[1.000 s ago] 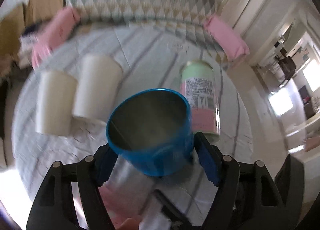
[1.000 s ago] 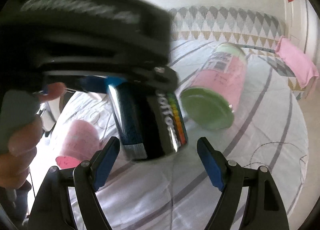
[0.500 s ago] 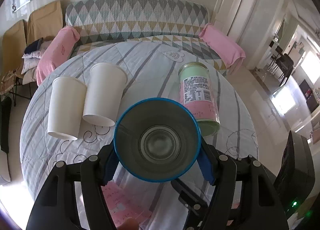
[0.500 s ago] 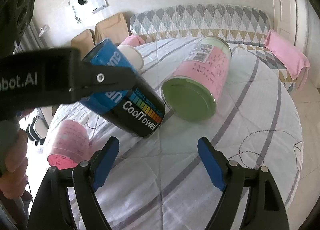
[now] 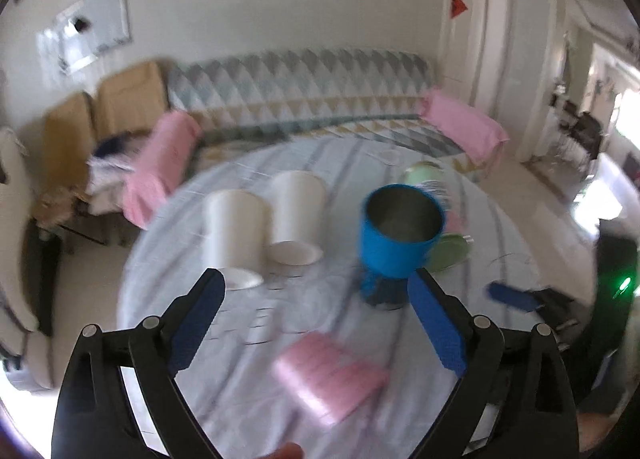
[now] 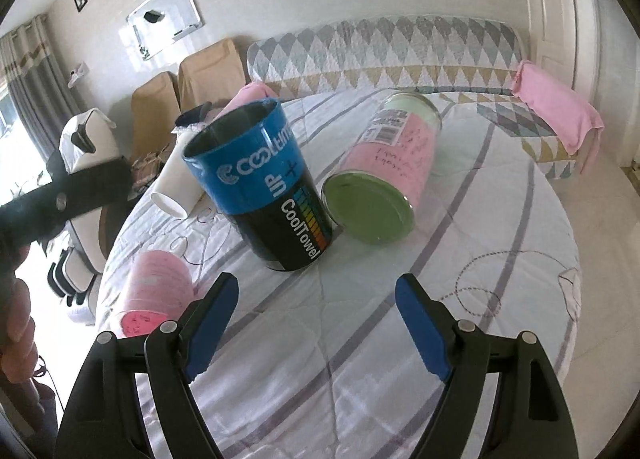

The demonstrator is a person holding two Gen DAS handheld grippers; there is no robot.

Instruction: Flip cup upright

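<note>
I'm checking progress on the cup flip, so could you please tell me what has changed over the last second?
The left claw has let go of the blue cup: a second ago it held the cup tilted in the air, and now the cup stands upright, mouth up, on the table, with the claw open and drawn back. The right claw stayed open and empty. The green-lidded jar, white cups and pink cup stayed lying down.

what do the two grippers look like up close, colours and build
Both match: the left gripper and right gripper have black plastic forked frames with silver rivets at the joints, and two fingers faced with ribbed blue pads. A bare, sleeveless-looking hand shows at the right view's edge. No cables visible.
</note>
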